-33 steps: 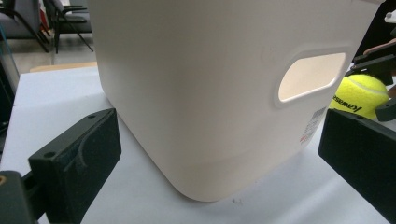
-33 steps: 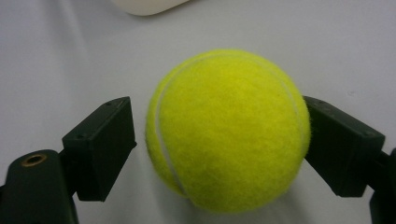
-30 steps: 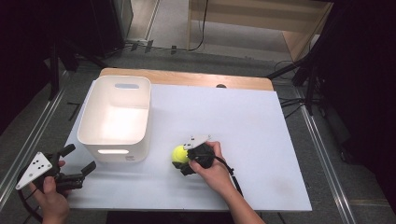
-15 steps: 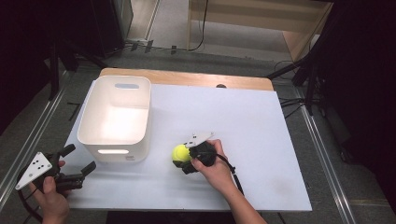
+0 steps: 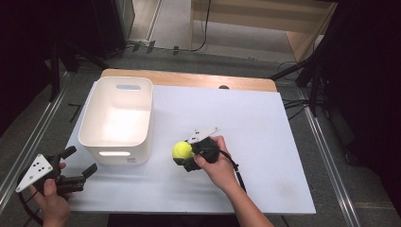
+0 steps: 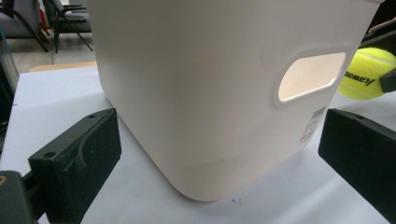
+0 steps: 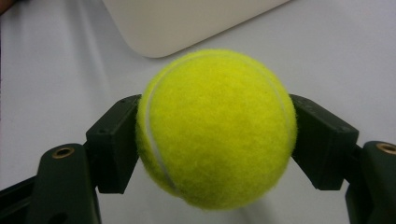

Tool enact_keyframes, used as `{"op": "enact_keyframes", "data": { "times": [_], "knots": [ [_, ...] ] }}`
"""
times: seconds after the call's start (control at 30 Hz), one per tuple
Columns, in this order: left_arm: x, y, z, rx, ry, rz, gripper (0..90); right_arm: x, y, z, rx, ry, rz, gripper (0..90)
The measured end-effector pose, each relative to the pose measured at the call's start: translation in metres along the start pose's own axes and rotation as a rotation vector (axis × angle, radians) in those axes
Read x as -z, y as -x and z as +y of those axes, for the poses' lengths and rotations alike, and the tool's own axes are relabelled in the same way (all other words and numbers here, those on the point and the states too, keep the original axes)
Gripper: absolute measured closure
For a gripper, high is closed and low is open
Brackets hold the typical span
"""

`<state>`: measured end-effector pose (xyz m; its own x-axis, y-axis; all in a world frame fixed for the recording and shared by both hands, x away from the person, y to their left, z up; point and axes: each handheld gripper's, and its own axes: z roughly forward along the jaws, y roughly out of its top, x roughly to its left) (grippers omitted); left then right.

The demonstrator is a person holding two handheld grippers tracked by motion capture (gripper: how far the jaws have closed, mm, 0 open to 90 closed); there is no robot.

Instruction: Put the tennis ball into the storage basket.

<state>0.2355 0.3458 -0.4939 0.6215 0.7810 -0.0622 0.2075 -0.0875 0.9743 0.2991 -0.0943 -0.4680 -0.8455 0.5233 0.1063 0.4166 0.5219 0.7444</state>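
At centre frame of the high view, my right gripper (image 5: 182, 155) clamps the tennis ball (image 5: 182, 150) on the counter (image 5: 265, 142), beside the white bin (image 5: 116, 118), presumably for dropping in. My left gripper (image 5: 78, 165), lower left, waits with jaws apart.

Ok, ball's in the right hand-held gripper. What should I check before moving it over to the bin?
1. Grip: right hand-held gripper pads press both sides of the tennis ball: ok.
2. Ball centred between the jaws: ok.
3. Ball lifted off the table: cannot tell.
4. White bin upright, opening up, nothing seen inside: ok.
5. Path from ball to bin free of clutter: ok.
6. Left hand-held gripper open, off to the bin's near side, apart from the ball: ok.
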Motion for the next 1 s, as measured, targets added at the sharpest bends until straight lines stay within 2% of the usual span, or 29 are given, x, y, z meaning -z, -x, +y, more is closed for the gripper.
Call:
{"op": "enact_keyframes", "data": {
  "times": [0.5,1.0],
  "knots": [
    [0.0,0.0,0.0,0.005,0.002,0.0,0.0,0.008,0.001,0.018,0.008,0.007,0.019,23.4],
    [0.001,-0.001,0.0,0.009,0.008,-0.005,0.0,0.015,-0.003,0.045,0.044,0.027,0.027,23.5]
  ]
}}
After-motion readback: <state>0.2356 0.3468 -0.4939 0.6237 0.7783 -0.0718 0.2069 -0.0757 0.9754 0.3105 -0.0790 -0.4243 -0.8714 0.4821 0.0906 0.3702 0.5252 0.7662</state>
